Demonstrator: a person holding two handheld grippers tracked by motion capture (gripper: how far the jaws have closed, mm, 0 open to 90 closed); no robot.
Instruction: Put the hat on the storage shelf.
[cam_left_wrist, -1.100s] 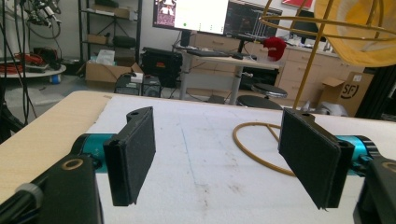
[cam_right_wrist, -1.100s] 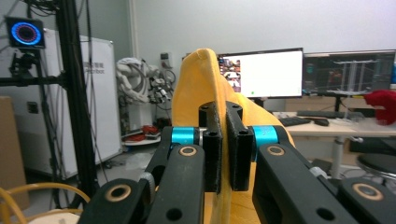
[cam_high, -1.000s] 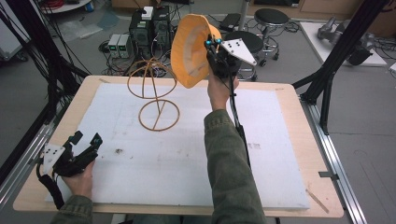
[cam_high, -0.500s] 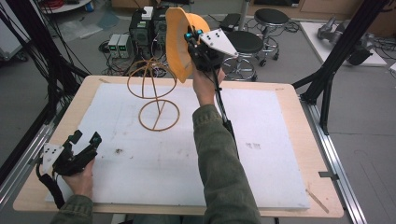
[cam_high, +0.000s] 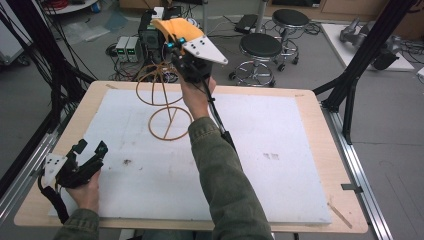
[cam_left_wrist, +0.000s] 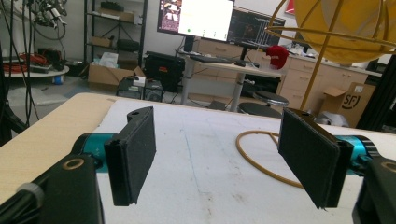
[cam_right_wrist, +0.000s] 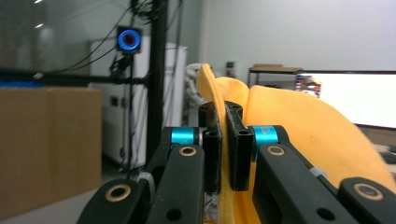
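Observation:
My right gripper (cam_high: 176, 41) is held high over the table's far edge, shut on the brim of a yellow-orange cloth hat (cam_high: 171, 26). In the right gripper view the pads (cam_right_wrist: 212, 140) pinch the hat's fabric (cam_right_wrist: 299, 135) between them. Just below stands a thin orange wire stand (cam_high: 163, 102), with a round base ring on the white mat and a wider ring on top. My left gripper (cam_high: 91, 148) lies low at the table's front left, open and holding nothing. The left gripper view shows its gripper (cam_left_wrist: 219, 158) facing the stand's base ring (cam_left_wrist: 261, 154), with the hat (cam_left_wrist: 345, 28) behind the top wires.
A white mat (cam_high: 280, 165) covers most of the wooden table (cam_high: 320, 110). Black frame posts (cam_high: 350, 85) stand at the table's sides. Stools (cam_high: 260, 47), cables and equipment boxes (cam_high: 127, 47) sit on the floor beyond the far edge.
My right gripper has carried the hat leftward and slightly up, from right of the wire stand to above its top ring. The left gripper has stayed put.

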